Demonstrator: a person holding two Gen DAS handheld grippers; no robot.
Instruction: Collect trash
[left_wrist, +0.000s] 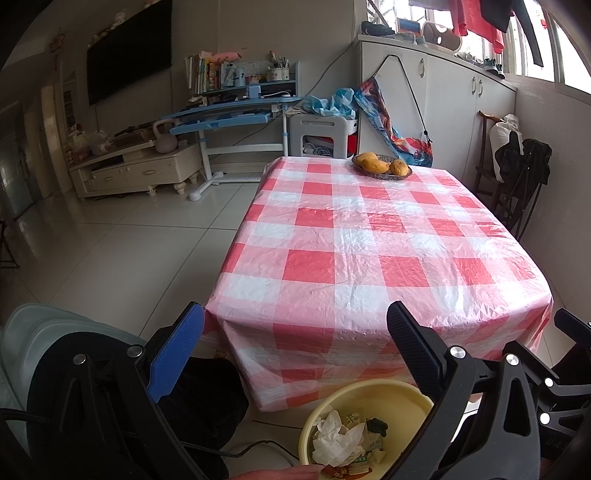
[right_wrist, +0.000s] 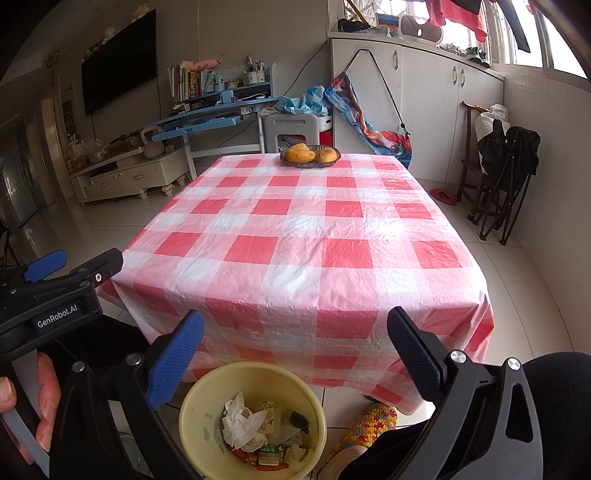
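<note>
Jaws, left gripper (left_wrist: 295, 354): spread wide, with nothing between the blue pad and the black pad; it hangs off the near edge of the table, above the floor.
Jaws, right gripper (right_wrist: 295, 354): likewise spread wide and holding nothing, held just off the table's near edge and above the basin.
Left gripper seen from the right wrist view: its body sits at the left edge of that view, fingers pointing toward the table, with the person's hand (right_wrist: 33, 398) wrapped round the handle below it.
Yellow basin (right_wrist: 195, 406): stands on the tiled floor just in front of the table's near edge, below and between the two grippers.
Trash (right_wrist: 255, 432): lies inside the yellow basin, a crumpled white tissue (right_wrist: 240, 421) on top, with printed wrappers and a dark scrap beside it.
Table (right_wrist: 295, 236): covered with a red-and-white checked plastic cloth that drapes over the near edge.
Fruit dish (right_wrist: 310, 155): sits at the far end of the table, well apart from both grippers, holding yellow-orange fruits.
Slipper (right_wrist: 365, 424): a multicoloured knitted one on the floor just right of the basin.
</note>
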